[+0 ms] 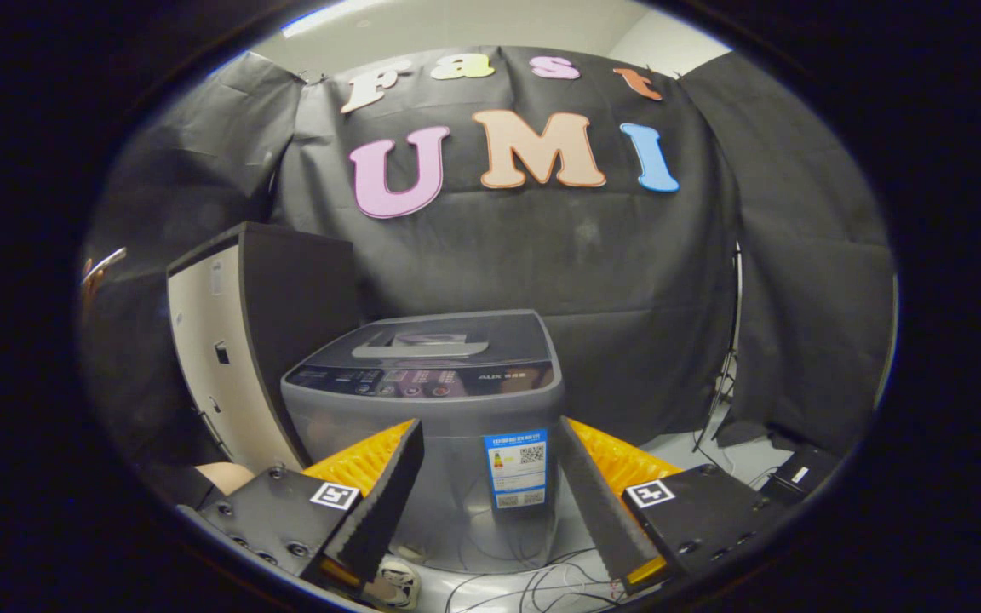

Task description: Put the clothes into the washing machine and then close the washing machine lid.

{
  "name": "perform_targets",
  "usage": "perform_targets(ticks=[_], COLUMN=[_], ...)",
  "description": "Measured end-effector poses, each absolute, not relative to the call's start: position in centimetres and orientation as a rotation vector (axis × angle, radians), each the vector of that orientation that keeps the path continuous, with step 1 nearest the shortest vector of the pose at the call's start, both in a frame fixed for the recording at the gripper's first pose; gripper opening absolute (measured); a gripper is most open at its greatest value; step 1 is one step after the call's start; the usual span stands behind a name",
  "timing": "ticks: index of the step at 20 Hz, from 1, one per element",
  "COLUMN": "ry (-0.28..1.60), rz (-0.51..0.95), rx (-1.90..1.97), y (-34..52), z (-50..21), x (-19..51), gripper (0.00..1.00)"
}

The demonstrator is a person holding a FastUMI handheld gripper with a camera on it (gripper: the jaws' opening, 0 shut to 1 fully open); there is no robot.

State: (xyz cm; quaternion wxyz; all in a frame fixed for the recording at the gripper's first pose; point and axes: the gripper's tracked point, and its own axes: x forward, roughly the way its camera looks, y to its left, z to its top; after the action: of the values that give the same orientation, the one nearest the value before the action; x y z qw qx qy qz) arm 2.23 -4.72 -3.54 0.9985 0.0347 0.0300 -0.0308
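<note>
Your gripper is spread wide, holding nothing; the grey washing machine, lid down, stands just beyond its ridged fingers; a tall dark cabinet stands beside it; loose cables trail across the floor.

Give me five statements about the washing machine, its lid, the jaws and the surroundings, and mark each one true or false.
1. The washing machine has its lid down. True.
2. The gripper has its jaws clamped on a piece of clothing. False: the jaws stand apart with nothing between them.
3. A blue label sits on the front of the washing machine. True.
4. The washing machine lies behind the jaws. False: it stands just ahead of them, its front showing in the gap.
5. Cables lie on the floor at the foot of the machine. True.
</note>
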Motion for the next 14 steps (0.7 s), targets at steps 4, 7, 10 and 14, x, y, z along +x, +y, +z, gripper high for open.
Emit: perform_targets(ticks=[4,7,10,14], ry=[0.008,-0.001,0.005,0.001], rz=[-0.058,-0.057,-0.057,-0.056], rx=[0.062,0.050,0.032,0.007], y=[-4.52,-4.34,-4.19,-4.08], z=[-2.50,-2.39,-2.54,-2.51], x=[1.38,1.25,1.23,1.05], gripper=[0.98,0.98,0.98,0.98])
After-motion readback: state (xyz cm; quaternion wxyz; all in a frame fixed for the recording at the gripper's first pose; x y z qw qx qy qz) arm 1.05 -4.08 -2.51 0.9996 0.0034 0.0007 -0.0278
